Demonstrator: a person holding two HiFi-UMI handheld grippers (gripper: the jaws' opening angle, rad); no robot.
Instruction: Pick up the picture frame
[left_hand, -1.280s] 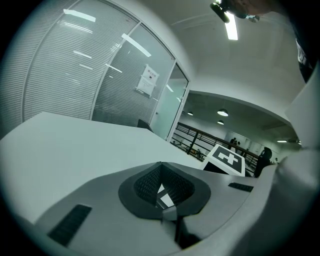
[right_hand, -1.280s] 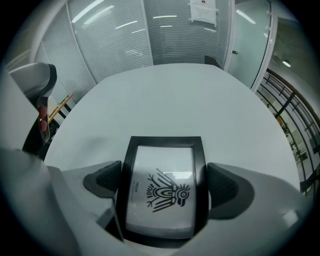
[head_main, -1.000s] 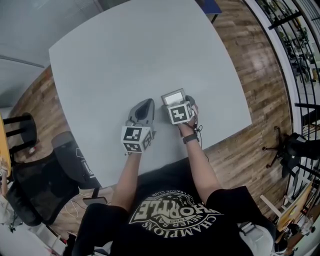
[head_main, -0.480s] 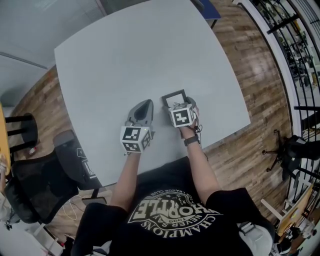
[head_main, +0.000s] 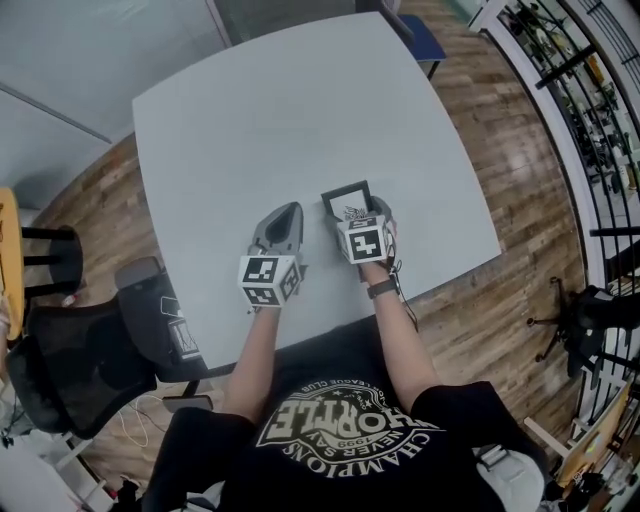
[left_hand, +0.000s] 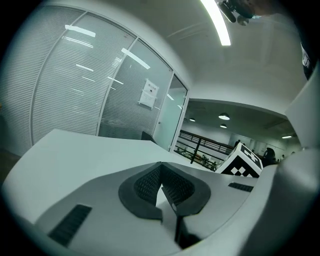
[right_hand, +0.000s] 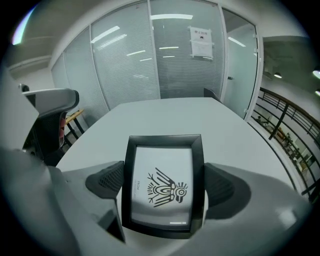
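While left tongs (left_hand: 161, 175) rest closed — empty — right tongs (head_main: 358, 213) clamp a black rectangular picture frame (right_hand: 163, 186).

Room inventory:
- Pale grey tabletop (head_main: 300, 120), large, with rounded corners.
- Brown wood-plank floor (head_main: 520, 150).
- Black office chair (head_main: 60, 370), by the tabletop's left side.
- Glass partition walls (right_hand: 125, 60) with closed blinds, and a paper notice (right_hand: 202, 42) on one pane.
- Black metal railing (right_hand: 280, 112) beyond the glass.
- Ceiling strip light (left_hand: 216, 22), lit.

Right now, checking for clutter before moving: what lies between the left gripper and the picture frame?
Nothing; the head view shows only bare table between the left gripper and the picture frame.
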